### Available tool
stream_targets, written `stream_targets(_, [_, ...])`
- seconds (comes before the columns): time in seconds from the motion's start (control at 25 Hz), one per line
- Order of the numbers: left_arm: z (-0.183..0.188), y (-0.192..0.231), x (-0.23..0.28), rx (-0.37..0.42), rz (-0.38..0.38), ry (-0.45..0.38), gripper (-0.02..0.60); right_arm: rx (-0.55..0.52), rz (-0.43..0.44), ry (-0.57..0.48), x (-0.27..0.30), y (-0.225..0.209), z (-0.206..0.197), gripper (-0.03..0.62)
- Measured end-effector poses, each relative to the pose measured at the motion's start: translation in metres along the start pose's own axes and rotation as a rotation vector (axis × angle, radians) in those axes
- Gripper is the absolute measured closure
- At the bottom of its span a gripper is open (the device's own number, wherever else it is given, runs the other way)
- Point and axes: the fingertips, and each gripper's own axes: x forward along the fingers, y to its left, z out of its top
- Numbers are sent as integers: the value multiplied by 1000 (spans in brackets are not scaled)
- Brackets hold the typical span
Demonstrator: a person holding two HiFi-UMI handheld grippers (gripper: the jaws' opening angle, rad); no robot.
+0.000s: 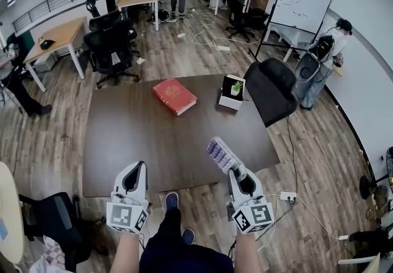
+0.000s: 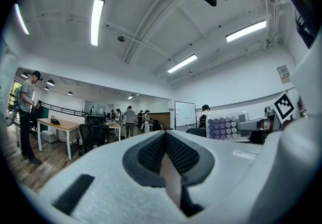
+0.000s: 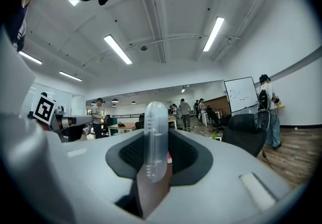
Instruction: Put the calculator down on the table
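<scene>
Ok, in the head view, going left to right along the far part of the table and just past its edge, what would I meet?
red book → white box holding a small plant → black office chair

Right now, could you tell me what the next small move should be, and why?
Probably lower the right gripper onto the table just ahead of it: its jaws are clamped on the calculator, which appears held above the table's near edge, not yet resting.
</scene>
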Motion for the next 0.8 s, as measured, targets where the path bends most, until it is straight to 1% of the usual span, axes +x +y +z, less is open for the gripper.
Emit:
stream_targets(0.12, [4, 10, 26, -4, -12, -21, 584, 14, -3, 1, 28, -13, 2, 476])
stream_targets(0.24, [2, 26, 55, -10, -10, -22, 584, 35, -7, 3, 57, -26, 1, 476])
stream_targets(0.4, [1, 49, 99, -16, -15, -28, 584, 11, -17, 8, 98, -40, 4, 477])
stream_targets(0.64, [6, 81, 168, -19, -45, -38, 584, -10, -42, 4, 161, -57, 19, 477])
stream_targets(0.8, [10, 108, 209, -2, -69, -38, 584, -23, -77, 7, 201, -66, 25, 477])
